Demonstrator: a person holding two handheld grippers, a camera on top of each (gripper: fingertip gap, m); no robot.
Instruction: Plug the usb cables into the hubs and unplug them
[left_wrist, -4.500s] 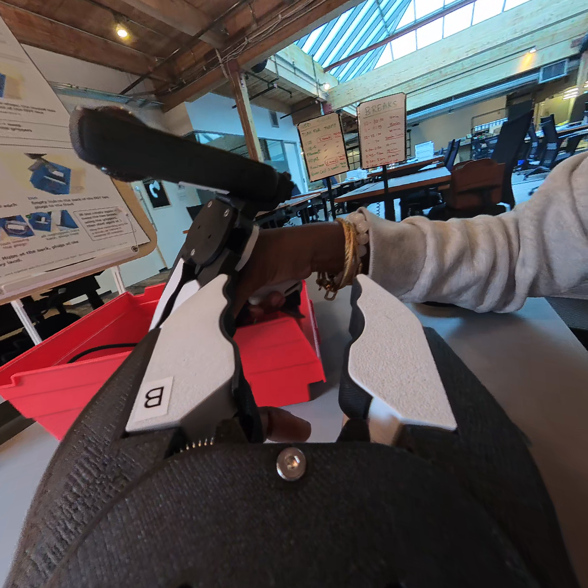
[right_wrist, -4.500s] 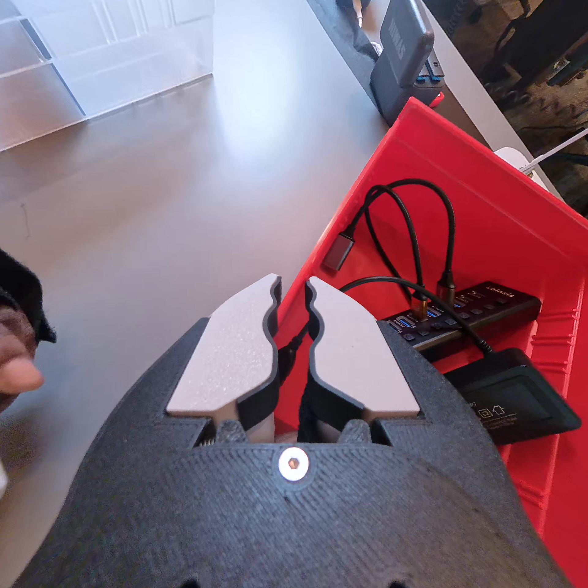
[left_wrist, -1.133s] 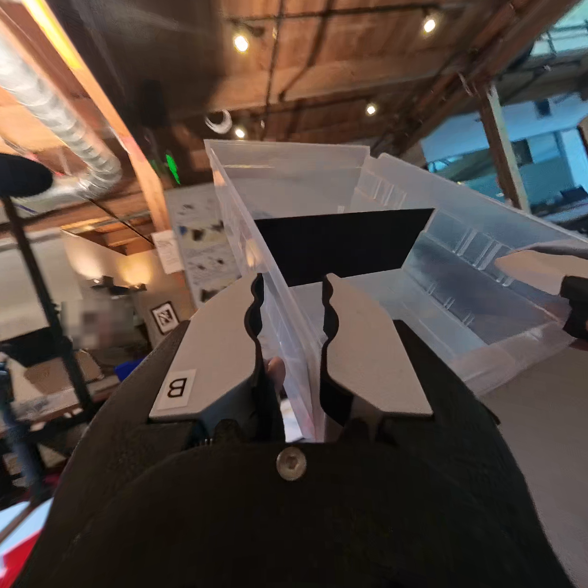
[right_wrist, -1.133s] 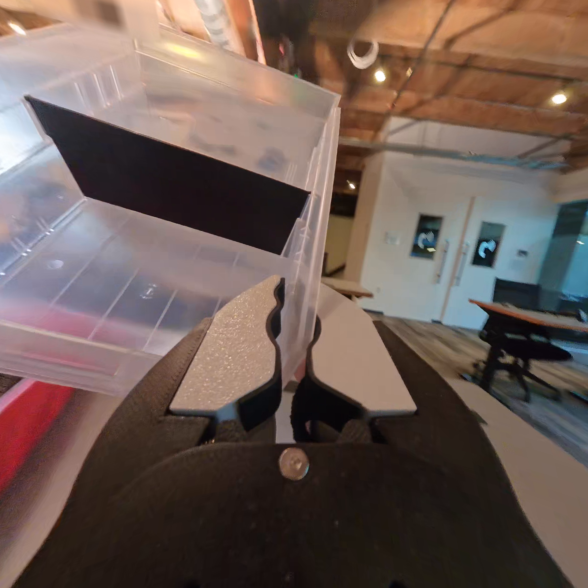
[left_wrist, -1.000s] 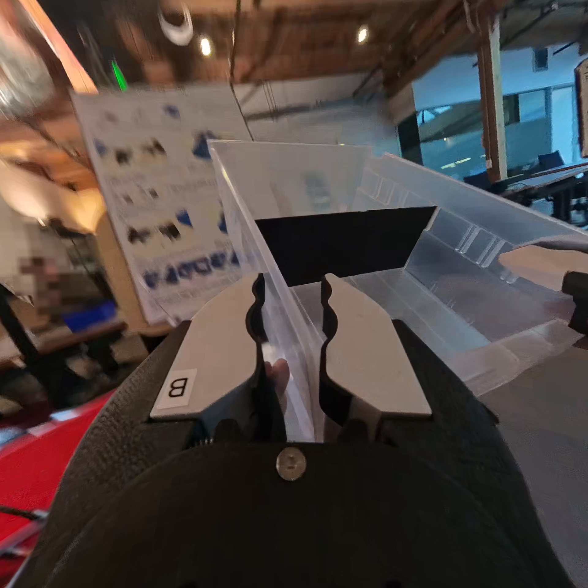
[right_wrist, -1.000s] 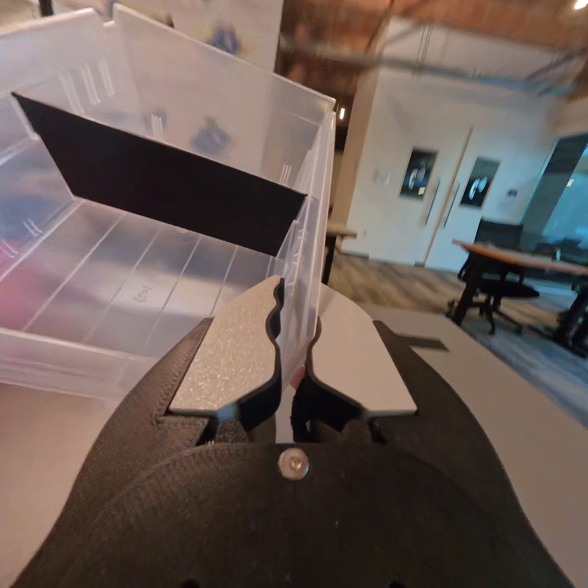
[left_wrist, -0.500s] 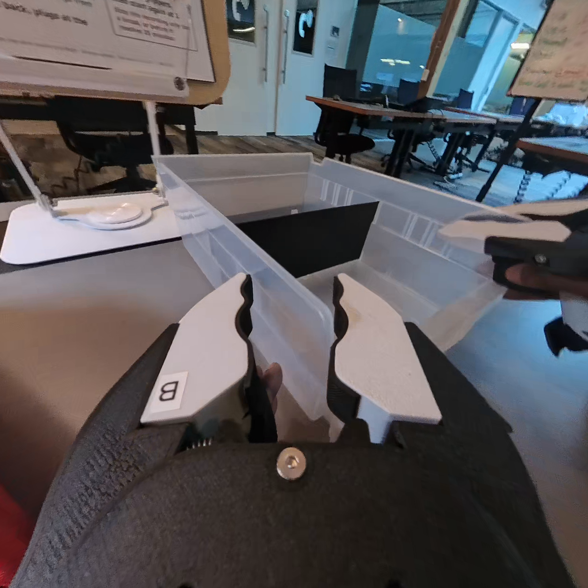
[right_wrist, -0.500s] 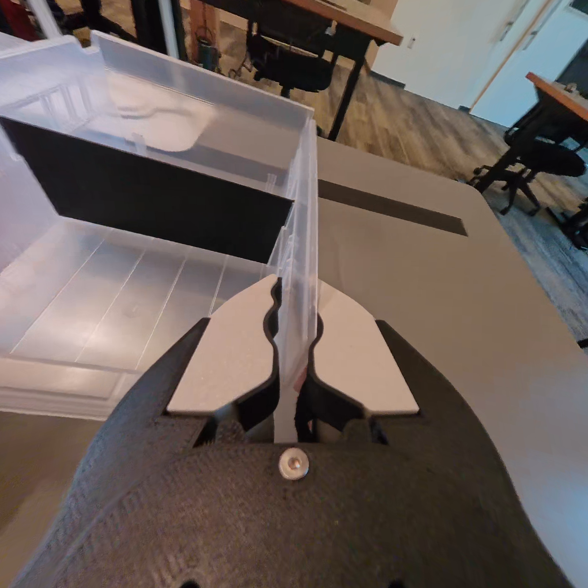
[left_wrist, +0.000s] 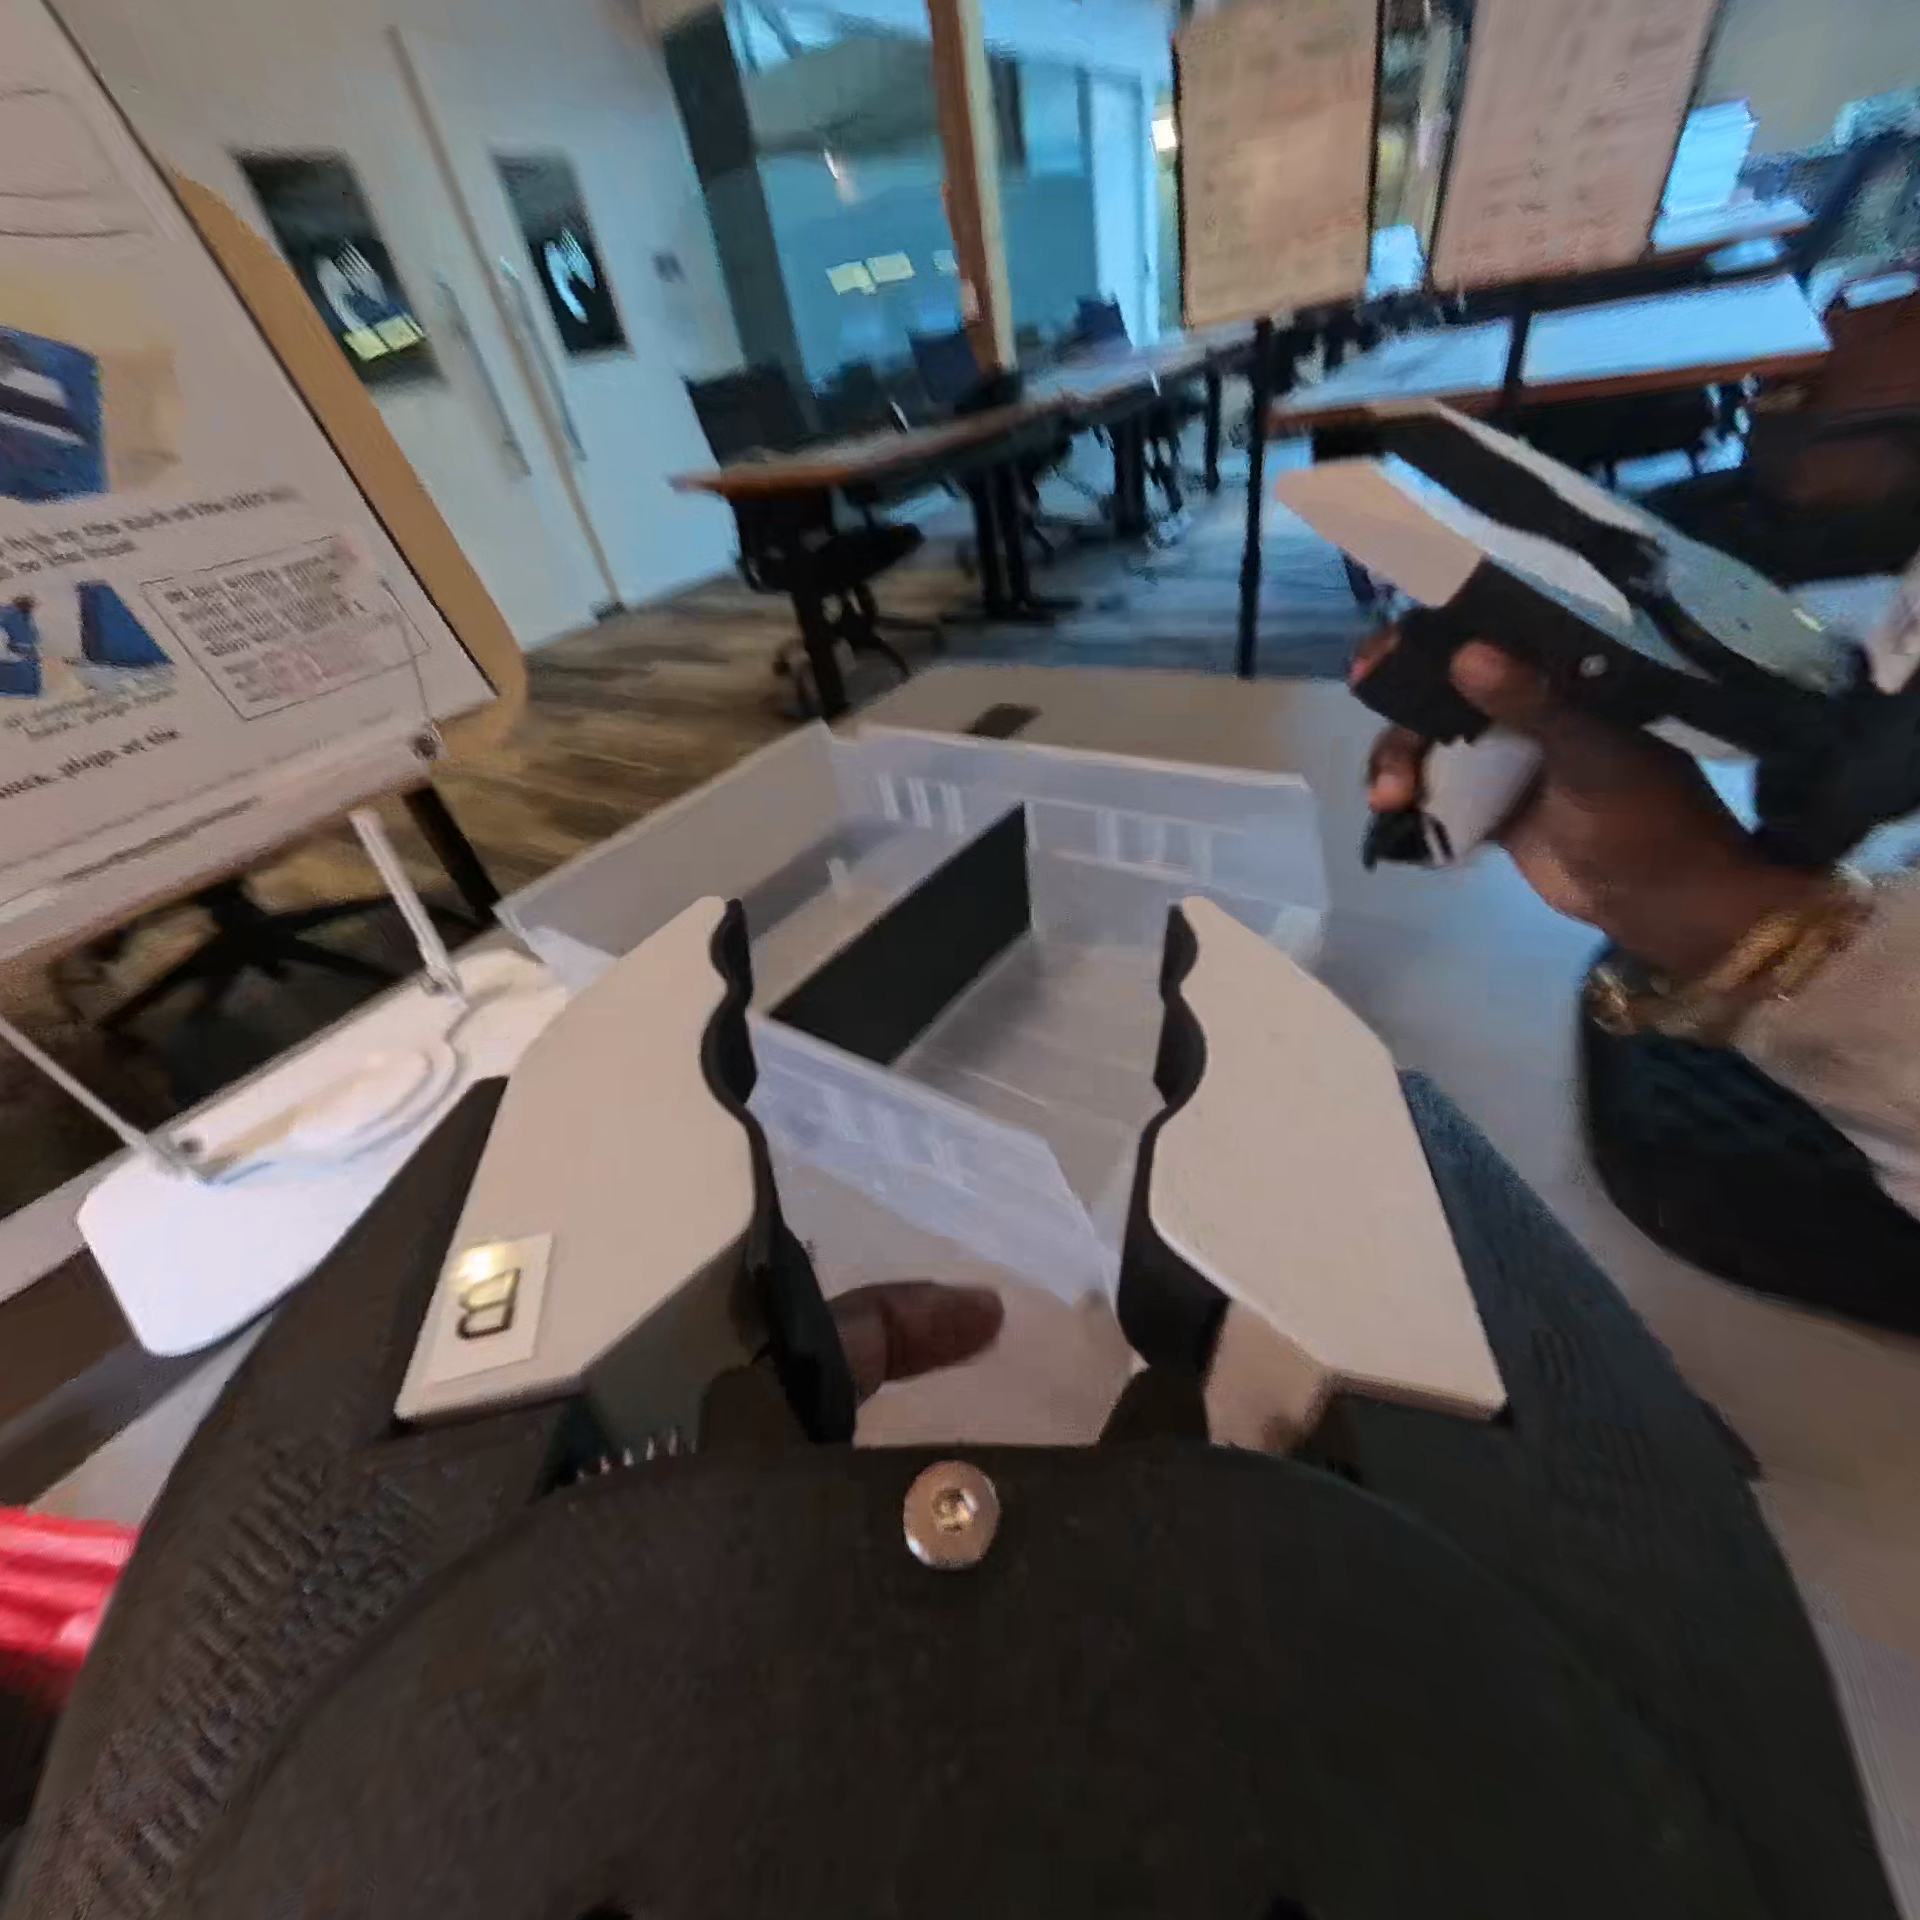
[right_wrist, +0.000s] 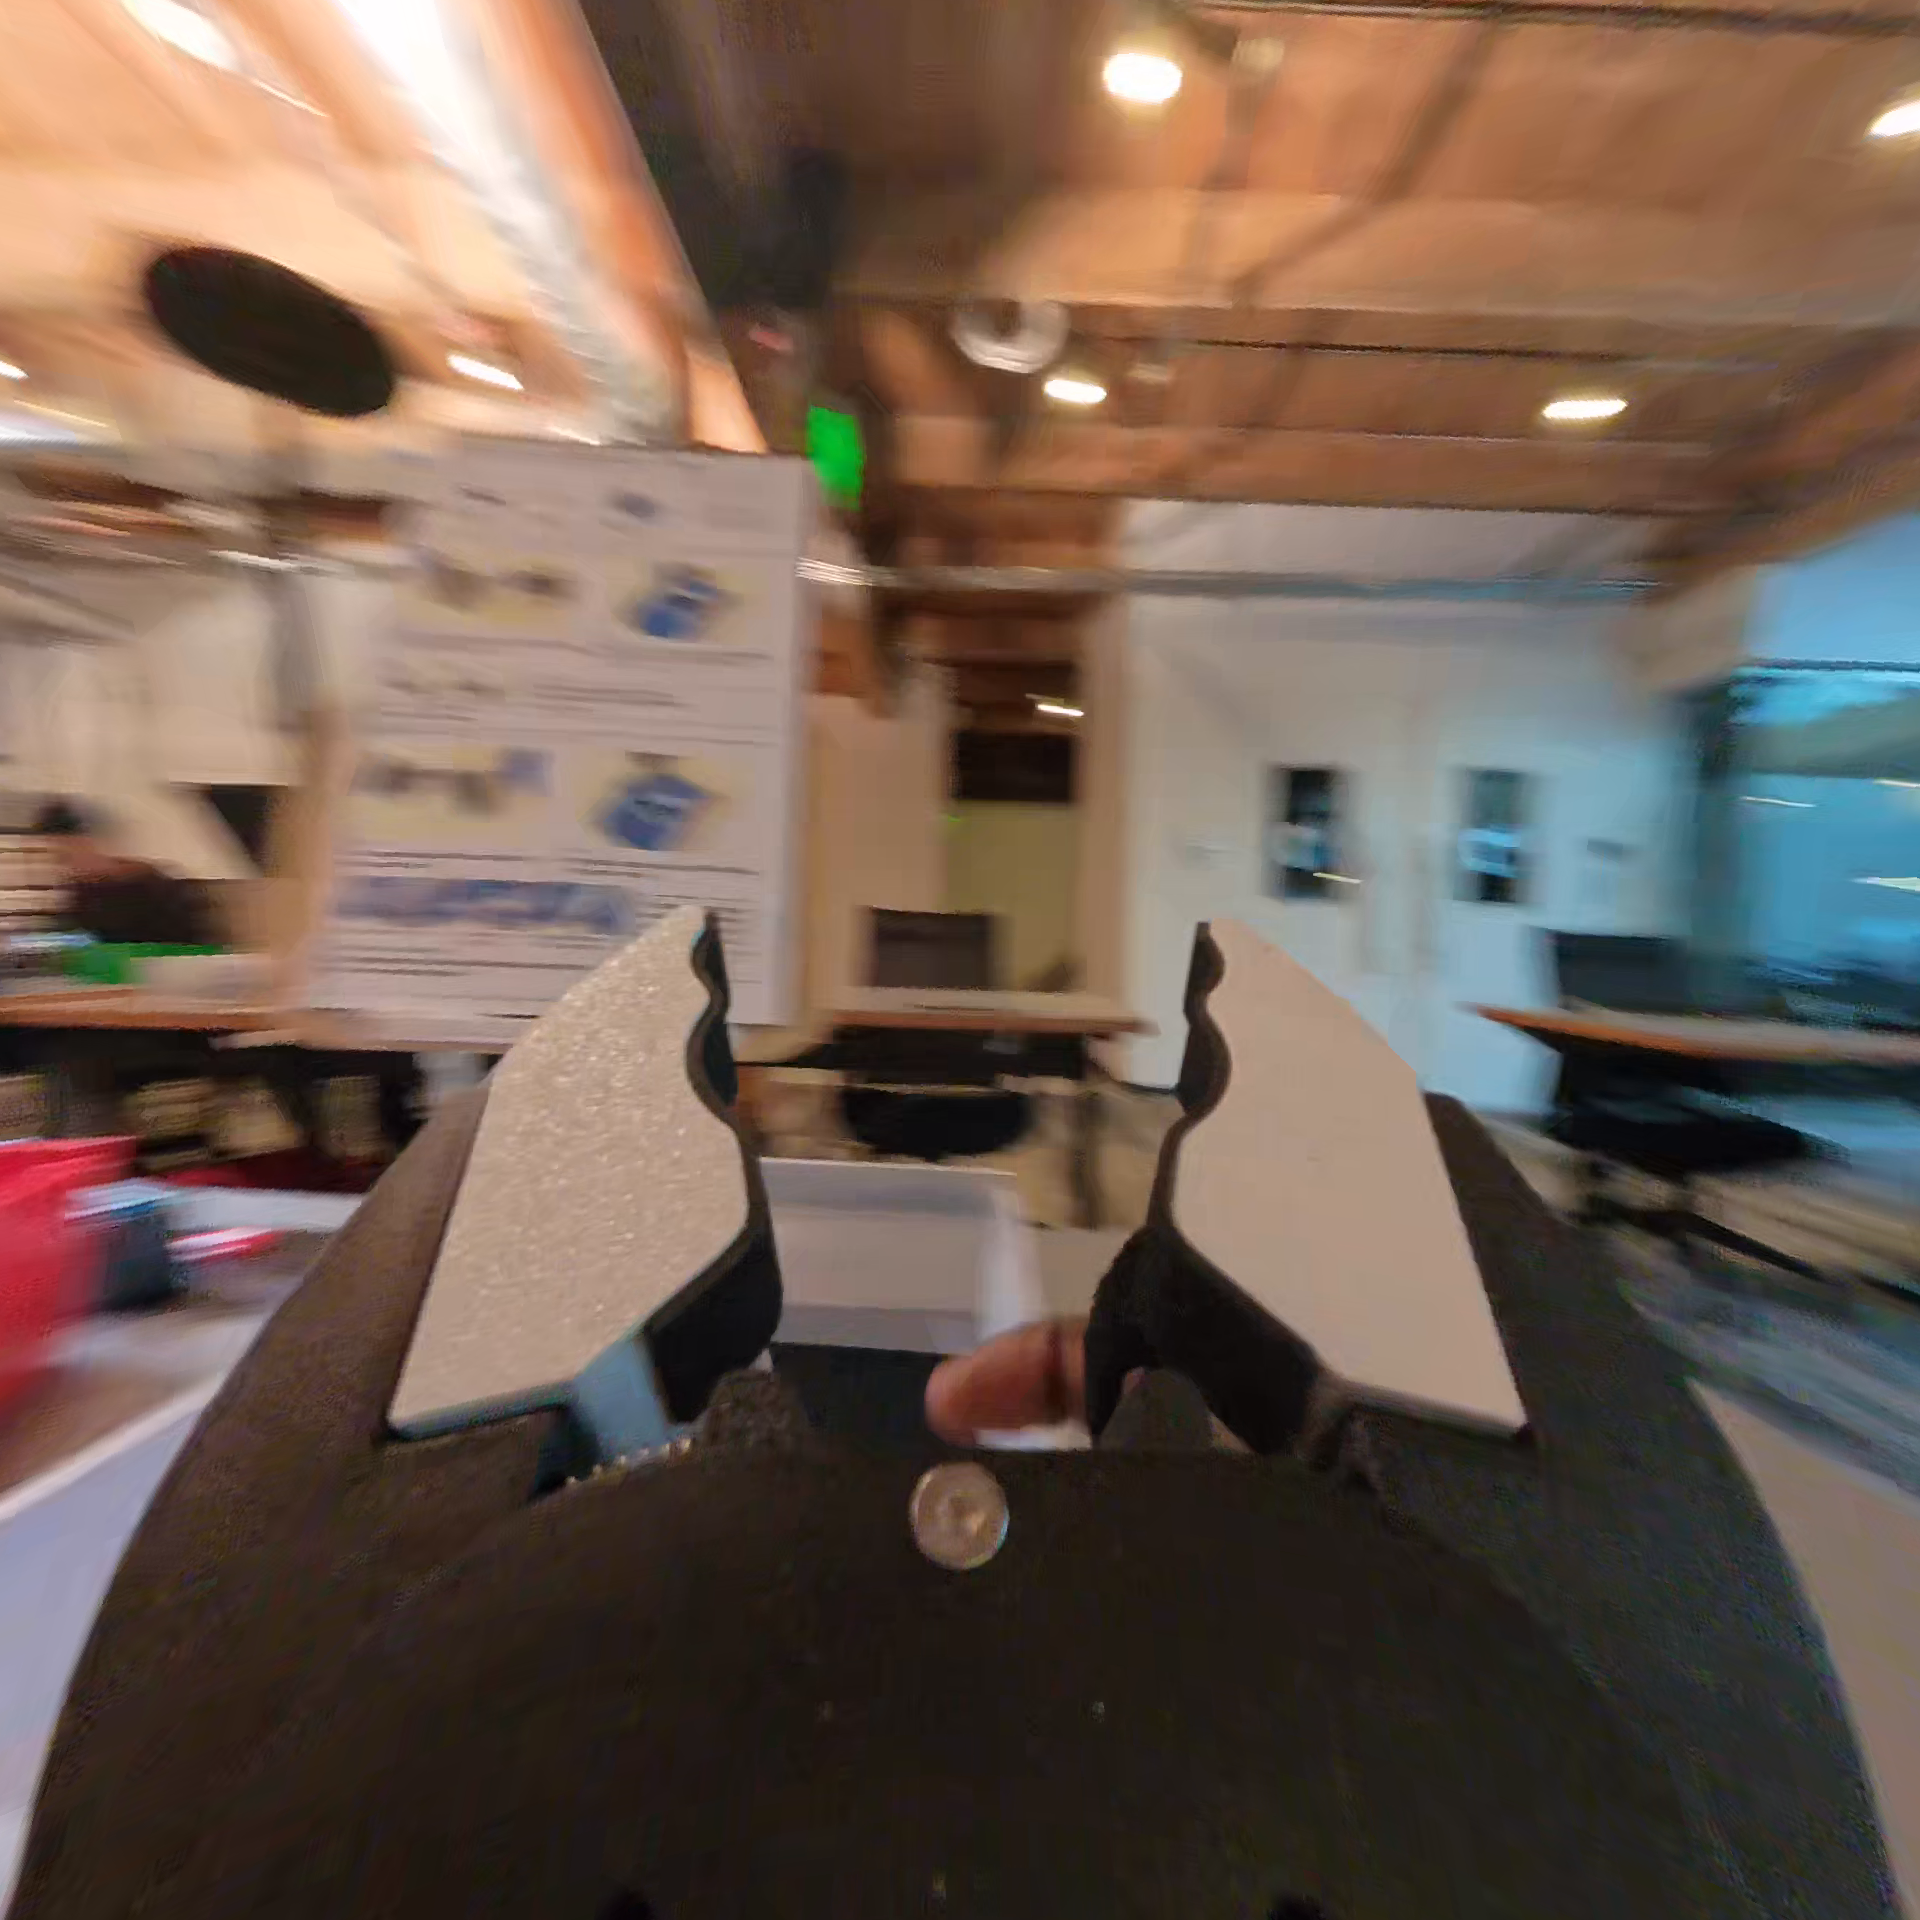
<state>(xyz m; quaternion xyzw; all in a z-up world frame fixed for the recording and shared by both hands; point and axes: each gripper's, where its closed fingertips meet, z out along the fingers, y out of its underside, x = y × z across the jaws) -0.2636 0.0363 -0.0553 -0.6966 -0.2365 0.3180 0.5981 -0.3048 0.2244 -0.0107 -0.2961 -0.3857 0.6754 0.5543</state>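
1. The left gripper (left_wrist: 951, 1023) has its jaws wide apart, holding nothing.
2. Just beyond sits the clear bin (left_wrist: 1262, 831) on the tabletop (left_wrist: 1455, 966); probably light, slick and flexible, best gripped by a side wall.
3. The right gripper (right_wrist: 956, 1029) hangs raised, jaws spread and bare.
4. No USB cables or hubs show.

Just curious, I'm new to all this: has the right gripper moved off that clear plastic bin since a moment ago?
Yes. The right gripper has let go of the clear bin, lifted above its right wall and opened.

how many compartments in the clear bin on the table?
2. A black divider splits the clear bin: one compartment left of it, one right, below the open left gripper. Both look empty, though gripper fingers hide part.
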